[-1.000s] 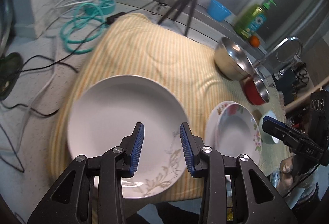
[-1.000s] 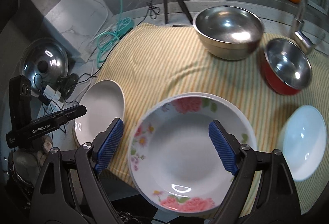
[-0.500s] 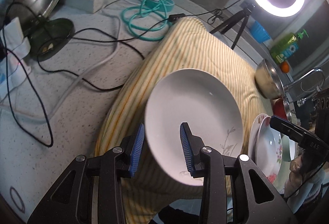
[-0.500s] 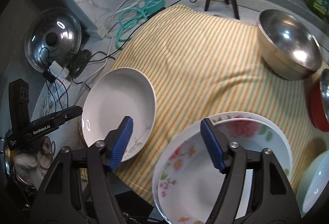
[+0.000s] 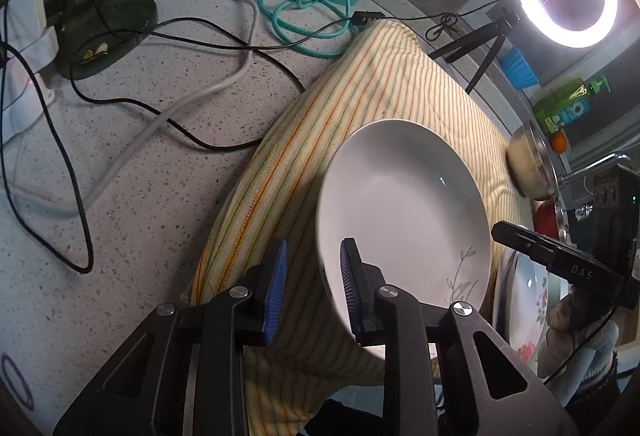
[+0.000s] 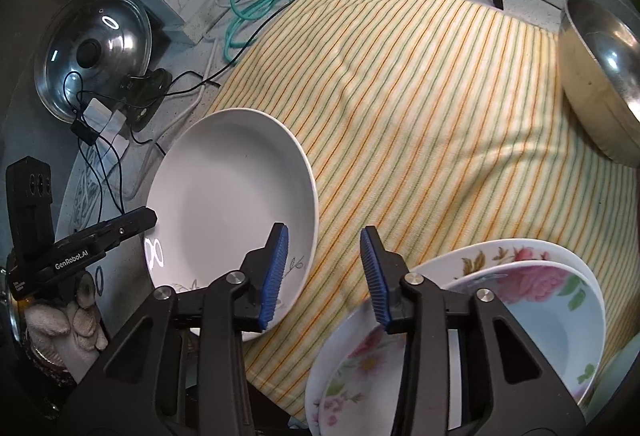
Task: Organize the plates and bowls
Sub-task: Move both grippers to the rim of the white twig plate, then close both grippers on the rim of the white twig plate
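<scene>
Left claw [image 5: 313,292]: jaws narrow, straddling the near rim of the white plate [image 5: 404,211], not clamped. Right claw [image 6: 325,273]: jaws narrow, empty, over the striped cloth [image 6: 420,107]; white plate left, floral plates [image 6: 520,316] right, steel bowl [image 6: 600,75] beyond.

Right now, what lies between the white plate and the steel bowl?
Only bare striped cloth runs from the white plate to the steel bowl; nothing stands on that stretch. The right wrist view shows it best.
</scene>
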A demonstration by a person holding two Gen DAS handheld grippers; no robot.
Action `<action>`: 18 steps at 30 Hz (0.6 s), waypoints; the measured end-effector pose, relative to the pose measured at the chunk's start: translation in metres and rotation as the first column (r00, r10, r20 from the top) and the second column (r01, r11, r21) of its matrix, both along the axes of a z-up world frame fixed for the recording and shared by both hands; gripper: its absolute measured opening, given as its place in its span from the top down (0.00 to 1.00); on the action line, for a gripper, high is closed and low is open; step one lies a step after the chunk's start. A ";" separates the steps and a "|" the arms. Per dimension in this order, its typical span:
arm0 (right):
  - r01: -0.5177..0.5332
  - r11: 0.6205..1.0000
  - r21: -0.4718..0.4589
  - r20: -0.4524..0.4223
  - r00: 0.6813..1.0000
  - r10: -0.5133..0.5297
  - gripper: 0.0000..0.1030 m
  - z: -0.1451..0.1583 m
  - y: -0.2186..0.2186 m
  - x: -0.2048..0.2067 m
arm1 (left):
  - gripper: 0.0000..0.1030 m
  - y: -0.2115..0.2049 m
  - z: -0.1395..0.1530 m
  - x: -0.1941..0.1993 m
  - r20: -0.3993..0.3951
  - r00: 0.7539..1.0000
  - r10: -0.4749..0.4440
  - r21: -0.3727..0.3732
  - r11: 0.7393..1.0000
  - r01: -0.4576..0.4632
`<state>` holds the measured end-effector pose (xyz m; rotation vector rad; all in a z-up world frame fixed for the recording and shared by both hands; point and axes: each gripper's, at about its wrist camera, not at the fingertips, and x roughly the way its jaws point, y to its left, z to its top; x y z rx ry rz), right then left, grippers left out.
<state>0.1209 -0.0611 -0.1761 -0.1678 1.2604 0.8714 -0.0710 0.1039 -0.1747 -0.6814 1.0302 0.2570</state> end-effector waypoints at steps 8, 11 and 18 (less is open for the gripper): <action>-0.025 1.000 -0.017 -0.026 0.999 0.024 0.81 -0.012 0.017 0.000 | 0.80 0.002 -0.007 0.005 -0.011 1.000 -0.014 -0.028 1.000 0.013; -0.022 1.000 -0.018 -0.042 0.999 0.021 0.87 -0.016 0.020 0.001 | 0.82 0.001 -0.007 0.007 -0.009 1.000 -0.026 -0.029 0.999 0.026; -0.002 1.000 -0.014 -0.048 0.999 0.002 0.87 -0.016 0.018 0.001 | 0.83 -0.008 -0.005 0.015 -0.019 0.998 -0.055 -0.001 0.998 0.055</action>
